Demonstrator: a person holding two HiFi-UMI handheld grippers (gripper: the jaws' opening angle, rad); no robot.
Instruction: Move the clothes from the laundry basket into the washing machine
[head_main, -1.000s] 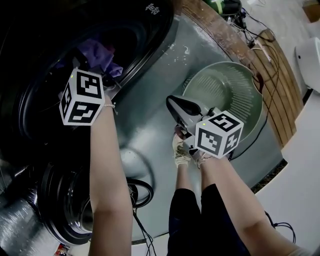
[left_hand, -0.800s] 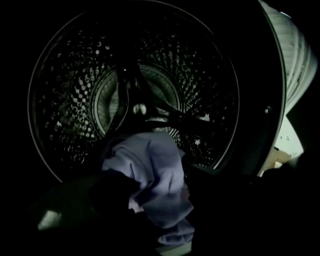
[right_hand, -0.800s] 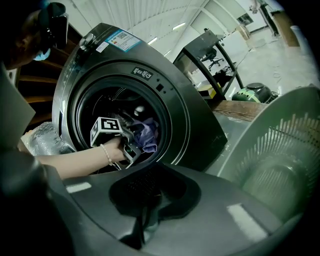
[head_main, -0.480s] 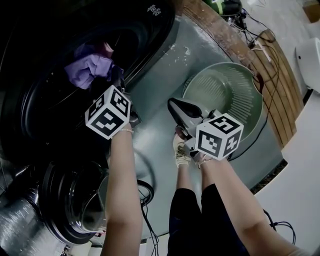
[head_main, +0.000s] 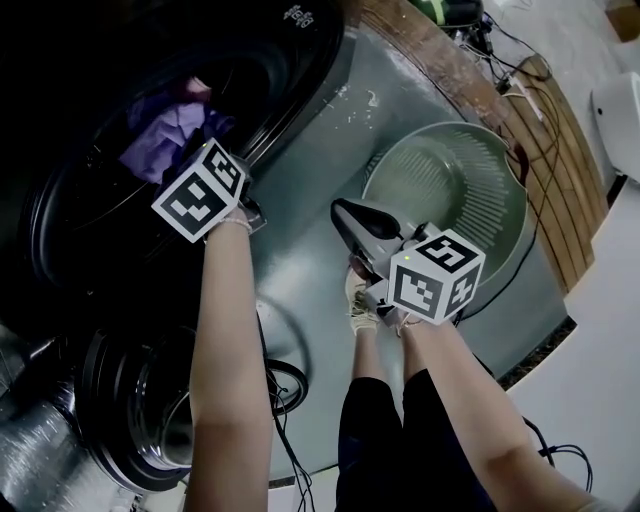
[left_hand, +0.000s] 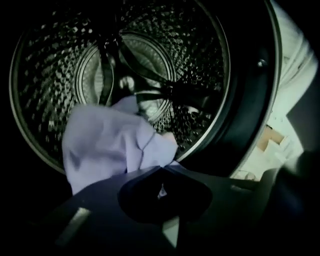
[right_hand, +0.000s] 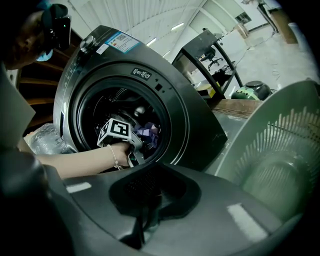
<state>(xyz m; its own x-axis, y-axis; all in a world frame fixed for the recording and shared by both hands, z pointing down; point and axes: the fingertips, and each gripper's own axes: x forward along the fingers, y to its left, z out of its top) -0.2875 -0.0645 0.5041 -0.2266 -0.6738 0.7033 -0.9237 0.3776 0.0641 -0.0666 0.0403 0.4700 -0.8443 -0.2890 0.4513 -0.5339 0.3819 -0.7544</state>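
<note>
Head view: basket (head_main: 455, 175) looks empty. Left gripper (left_hand: 162, 169) pinches purple cloth (left_hand: 107, 147) inside washer drum (left_hand: 200, 55), release pending. Right gripper (head_main: 345, 212) closed, empty.

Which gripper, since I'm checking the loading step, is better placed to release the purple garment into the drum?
Left. The left gripper is shut on the purple garment, at the mouth of the drum. The right gripper is shut, empty, over by the basket.

Crumpled lilac garment (left_hand: 107, 150) at open washing machine (right_hand: 200, 125) mouth — green laundry basket (head_main: 470, 170) alongside.
</note>
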